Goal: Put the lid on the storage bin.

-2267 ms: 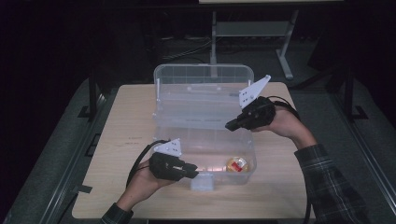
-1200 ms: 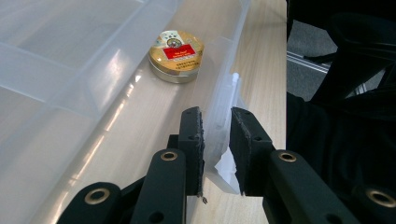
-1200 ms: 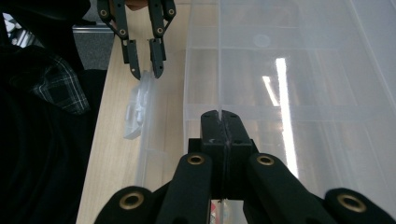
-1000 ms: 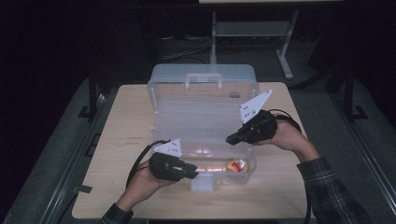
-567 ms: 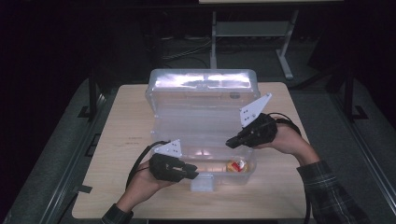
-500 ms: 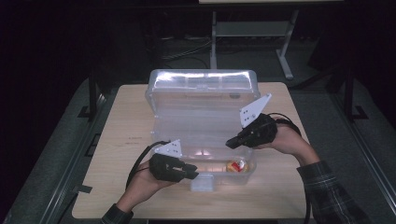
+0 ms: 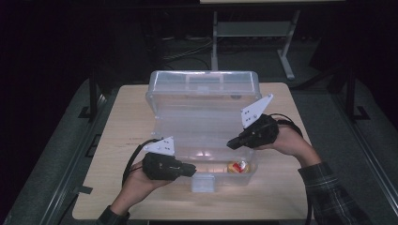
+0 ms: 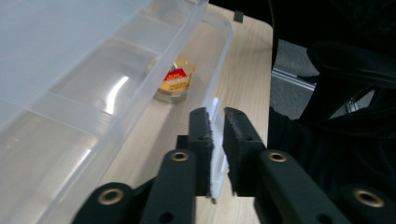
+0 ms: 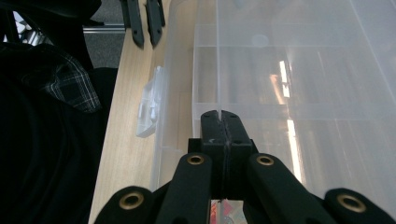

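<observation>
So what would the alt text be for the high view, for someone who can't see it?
A person at a wooden table works on a clear plastic storage box, a black hand-held gripper in each hand. The left hand-held gripper pinches the box's front wall; the right hand-held gripper is shut on the lid's edge. A small red and gold item lies inside.

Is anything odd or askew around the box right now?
Nothing stands out. The clear box sits square on the table, lid half raised, one small gold jar upright inside. Both grippers pinch its plastic edges.
</observation>
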Tool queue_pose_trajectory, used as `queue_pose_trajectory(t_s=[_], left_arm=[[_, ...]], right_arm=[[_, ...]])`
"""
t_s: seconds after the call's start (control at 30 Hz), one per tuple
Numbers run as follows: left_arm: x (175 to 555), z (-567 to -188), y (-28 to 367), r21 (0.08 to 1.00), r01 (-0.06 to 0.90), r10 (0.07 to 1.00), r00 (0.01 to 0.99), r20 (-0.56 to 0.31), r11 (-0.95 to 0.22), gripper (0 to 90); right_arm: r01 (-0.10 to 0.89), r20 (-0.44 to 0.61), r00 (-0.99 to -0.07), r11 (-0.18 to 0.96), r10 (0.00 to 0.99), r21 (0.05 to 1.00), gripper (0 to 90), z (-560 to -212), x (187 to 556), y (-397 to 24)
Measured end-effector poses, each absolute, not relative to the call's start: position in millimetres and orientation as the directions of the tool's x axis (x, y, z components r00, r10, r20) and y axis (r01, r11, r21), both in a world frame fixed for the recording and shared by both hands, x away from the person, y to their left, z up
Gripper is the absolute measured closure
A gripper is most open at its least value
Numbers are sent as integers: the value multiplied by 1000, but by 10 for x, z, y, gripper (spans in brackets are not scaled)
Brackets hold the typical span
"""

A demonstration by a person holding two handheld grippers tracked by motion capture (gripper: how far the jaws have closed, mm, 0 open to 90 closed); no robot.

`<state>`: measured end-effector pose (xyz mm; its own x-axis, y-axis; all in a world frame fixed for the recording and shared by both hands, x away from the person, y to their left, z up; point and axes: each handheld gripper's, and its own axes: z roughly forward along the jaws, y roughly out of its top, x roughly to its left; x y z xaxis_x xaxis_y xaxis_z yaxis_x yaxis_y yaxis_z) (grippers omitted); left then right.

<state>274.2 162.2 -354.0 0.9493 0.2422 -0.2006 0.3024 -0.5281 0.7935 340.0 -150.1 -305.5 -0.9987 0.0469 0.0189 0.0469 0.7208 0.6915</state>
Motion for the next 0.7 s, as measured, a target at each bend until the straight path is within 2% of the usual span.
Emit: queue_pose_trajectory(t_s=[0.07,0.7], left_arm=[[2752,-3505,1666,798,310,252,946,-204,-517,898],[2966,-3021,2145,864,328,359,914,-189,-382,900]], right_arm=[[49,20,-999,722,48,691,899,-3054,3398,-1502],[57,31,-998,723,49,689,899,-3055,3407,-1495]])
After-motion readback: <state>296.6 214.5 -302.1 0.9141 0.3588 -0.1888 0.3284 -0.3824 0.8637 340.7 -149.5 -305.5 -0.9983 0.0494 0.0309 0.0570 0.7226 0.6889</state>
